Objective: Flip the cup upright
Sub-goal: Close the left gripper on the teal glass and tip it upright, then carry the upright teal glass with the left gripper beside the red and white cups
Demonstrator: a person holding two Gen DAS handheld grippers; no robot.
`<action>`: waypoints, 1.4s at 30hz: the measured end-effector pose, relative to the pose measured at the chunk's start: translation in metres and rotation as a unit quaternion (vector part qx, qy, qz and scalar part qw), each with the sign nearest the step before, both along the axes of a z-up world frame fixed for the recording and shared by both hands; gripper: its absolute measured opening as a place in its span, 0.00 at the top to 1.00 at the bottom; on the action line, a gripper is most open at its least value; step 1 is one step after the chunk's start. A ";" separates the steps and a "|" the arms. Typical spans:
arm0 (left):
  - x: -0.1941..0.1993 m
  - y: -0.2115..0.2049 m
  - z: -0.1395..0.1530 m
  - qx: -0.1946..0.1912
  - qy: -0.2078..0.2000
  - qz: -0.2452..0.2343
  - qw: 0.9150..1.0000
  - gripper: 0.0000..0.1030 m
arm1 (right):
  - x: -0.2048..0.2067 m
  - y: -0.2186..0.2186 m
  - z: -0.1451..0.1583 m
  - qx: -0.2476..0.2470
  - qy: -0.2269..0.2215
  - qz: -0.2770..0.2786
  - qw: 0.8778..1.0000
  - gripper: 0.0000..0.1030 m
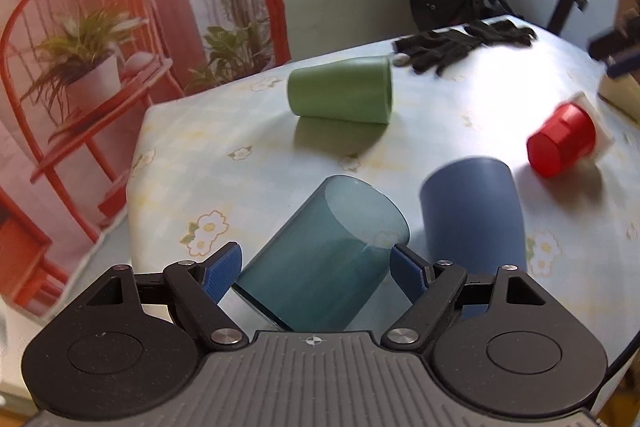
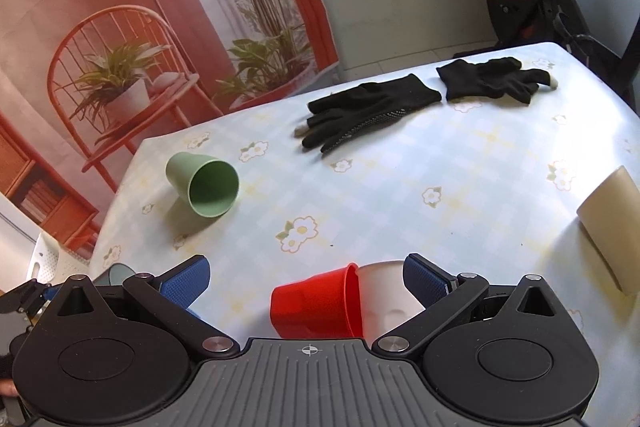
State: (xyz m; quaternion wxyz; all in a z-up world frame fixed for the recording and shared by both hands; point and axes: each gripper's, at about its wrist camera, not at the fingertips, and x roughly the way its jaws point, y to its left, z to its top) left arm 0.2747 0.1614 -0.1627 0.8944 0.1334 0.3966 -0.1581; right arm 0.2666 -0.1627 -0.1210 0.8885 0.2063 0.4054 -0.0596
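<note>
Bench (image 2: 500, 163), covered in a pale checked cloth with flower prints, carries several cups lying on their sides. Teal cup (image 1: 320, 263): translucent, on its side, tilted, between the fingers of the left gripper (image 1: 316, 267); the fingers stand apart on either flank, the right pad at or just beside the wall, the left one short of it, so nothing is clamped yet. Judged the cup in hand for righting, the straddle across the body giving a hold from which it can be rolled upright. Blue cup (image 1: 472, 215): opaque, just beside the teal one. Green cup (image 2: 204, 185): on its side near the far left edge, mouth toward the right wrist camera, well apart from both grippers. Red cup (image 2: 316, 303): on its side with a white cup (image 2: 390, 297) nested in or pressed against its mouth; which, cannot be told. Both lie between the fingers of the right gripper (image 2: 306, 281), which are spread wide, the right pad just beside the white cup, contact uncertain. Cream cup (image 2: 612, 227): at the right edge, partly cut off. Black gloves (image 2: 372, 111): a pair, flat at the far side, clear of the work. No brand, label or legible writing on any item.
</note>
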 end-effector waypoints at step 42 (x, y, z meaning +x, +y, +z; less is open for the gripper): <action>-0.042 -0.045 0.075 -0.118 0.039 0.033 0.992 0.31 | -0.075 -0.082 0.000 0.046 -0.037 -0.053 0.997 0.00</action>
